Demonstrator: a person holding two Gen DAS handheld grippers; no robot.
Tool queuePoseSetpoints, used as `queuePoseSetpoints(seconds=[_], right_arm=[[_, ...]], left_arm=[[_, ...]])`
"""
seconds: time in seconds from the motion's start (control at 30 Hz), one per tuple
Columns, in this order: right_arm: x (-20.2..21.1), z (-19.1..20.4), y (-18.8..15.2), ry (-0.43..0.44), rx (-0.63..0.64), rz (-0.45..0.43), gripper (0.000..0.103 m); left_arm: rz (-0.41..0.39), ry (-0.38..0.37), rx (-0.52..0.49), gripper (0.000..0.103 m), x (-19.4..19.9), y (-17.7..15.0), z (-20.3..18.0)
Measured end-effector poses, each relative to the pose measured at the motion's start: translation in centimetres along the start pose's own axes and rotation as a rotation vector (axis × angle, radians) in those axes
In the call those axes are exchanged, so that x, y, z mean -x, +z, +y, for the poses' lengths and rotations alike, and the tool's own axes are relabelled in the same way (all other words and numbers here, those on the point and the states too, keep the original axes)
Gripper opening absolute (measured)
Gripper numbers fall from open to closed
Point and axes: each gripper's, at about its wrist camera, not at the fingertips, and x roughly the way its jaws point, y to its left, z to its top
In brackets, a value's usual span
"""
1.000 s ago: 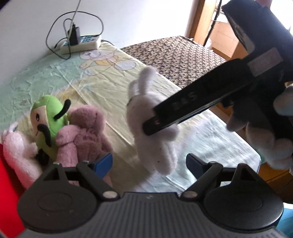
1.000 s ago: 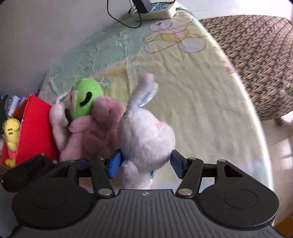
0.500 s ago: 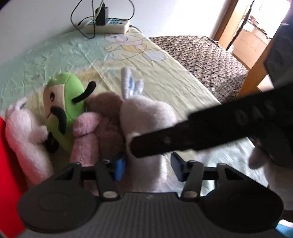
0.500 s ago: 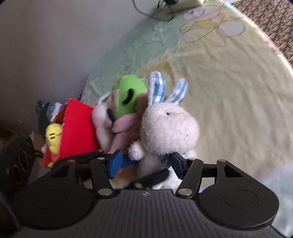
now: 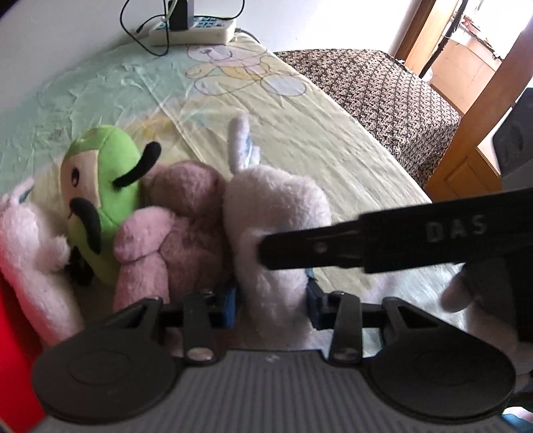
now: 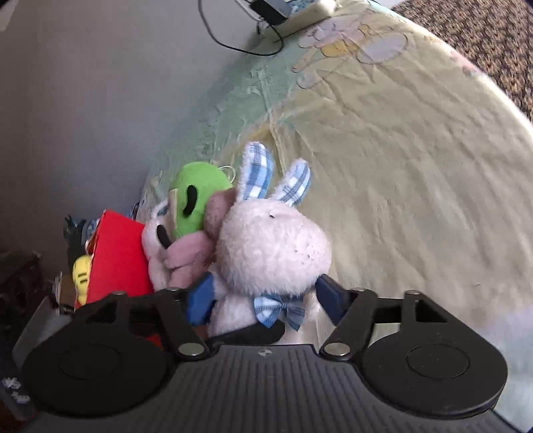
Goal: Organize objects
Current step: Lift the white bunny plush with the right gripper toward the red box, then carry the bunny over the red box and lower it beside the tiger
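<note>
A white plush rabbit with blue checked ears and a bow tie stands on the bed, pressed against a pink teddy bear. My right gripper has its blue pads on both sides of the rabbit's neck, slightly apart from the fur. My left gripper is closed on the rabbit's lower body. A finger of the right gripper crosses the left wrist view at mid right. A green plush and a white plush lean in a row to the left.
A red box stands left of the row with a yellow toy behind it. A power strip with cables lies at the bed's far end. A patterned mattress and a wooden door frame are to the right.
The rabbit has been brought down from mid-air and set upright beside the pink bear. My left gripper has closed in on its lower body. My right gripper's pads have widened around its neck.
</note>
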Motion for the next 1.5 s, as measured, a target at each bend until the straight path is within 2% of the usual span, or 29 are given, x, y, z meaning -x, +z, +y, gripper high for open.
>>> queuePoseSetpoints(seconds=[0.07, 0.23, 0.6, 0.87, 1.17, 1.5], right_arm=[[-0.3, 0.1, 0.0, 0.001, 0.005, 0.000, 0.072], [0.8, 0.7, 0.3, 0.000, 0.032, 0.021, 0.061], [4.6, 3.1, -2.0, -0.026, 0.105, 0.025, 0.061], [6.3, 6.5, -3.4, 0.000, 0.188, -0.002, 0.061], [5.1, 13.3, -4.4, 0.048, 0.273, -0.055, 0.061], [1.2, 22.3, -4.8, 0.100, 0.385, -0.120, 0.061]], left_arm=[[0.004, 0.007, -0.005, 0.041, -0.2, 0.1, -0.2], [0.002, 0.027, -0.024, 0.036, 0.2, 0.0, -0.8], [-0.038, -0.016, -0.076, 0.035, 3.8, -2.0, -3.1], [-0.115, -0.001, -0.091, 0.034, 7.6, -3.7, -3.6], [-0.231, 0.028, -0.069, 0.033, 13.7, -5.8, 0.3], [-0.352, 0.083, -0.049, 0.033, 20.7, -7.1, 8.0]])
